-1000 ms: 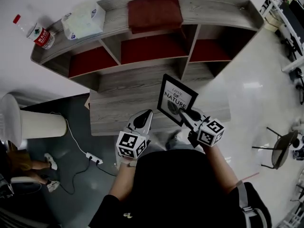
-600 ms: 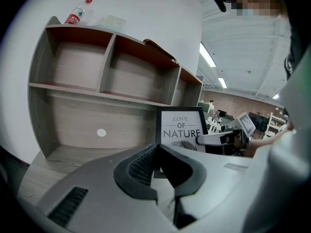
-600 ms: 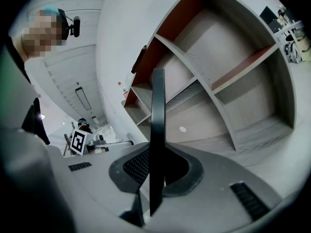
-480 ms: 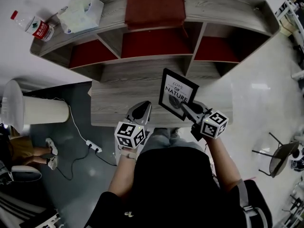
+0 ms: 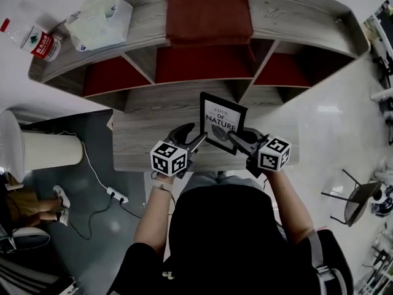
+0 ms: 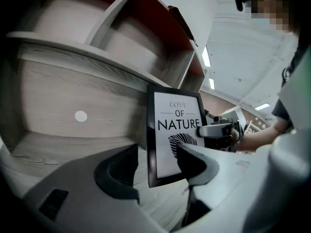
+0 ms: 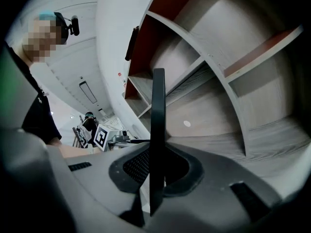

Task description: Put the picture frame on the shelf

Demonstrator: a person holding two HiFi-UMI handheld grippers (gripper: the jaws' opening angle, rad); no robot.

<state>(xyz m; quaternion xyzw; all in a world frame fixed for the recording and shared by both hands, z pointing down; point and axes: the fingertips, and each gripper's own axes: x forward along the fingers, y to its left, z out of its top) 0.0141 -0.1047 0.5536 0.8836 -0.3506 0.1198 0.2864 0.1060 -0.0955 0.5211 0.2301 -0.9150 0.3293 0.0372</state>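
Note:
The picture frame (image 5: 222,123) is black with a white "LOVE OF NATURE" print. It stands upright over the lower ledge of the grey wooden shelf (image 5: 166,100). My right gripper (image 5: 237,139) is shut on the frame's right lower edge; the right gripper view shows the picture frame (image 7: 157,106) edge-on between the pads. My left gripper (image 5: 196,140) is at the frame's left side with its jaws opening. In the left gripper view the lower left corner of the picture frame (image 6: 177,130) sits between the spread fingers (image 6: 194,163), which do not press on it.
The shelf has red-backed compartments (image 5: 196,63) and a dark red cloth (image 5: 207,14) on top. A tissue pack (image 5: 98,20) and a water bottle (image 5: 38,43) lie at its left end. A white bin (image 5: 43,152), a power strip (image 5: 115,195) and a chair (image 5: 356,201) are on the floor.
My left gripper has moved right up to the frame and its jaws have opened around the frame's corner. The right gripper has brought the frame slightly left, still gripped.

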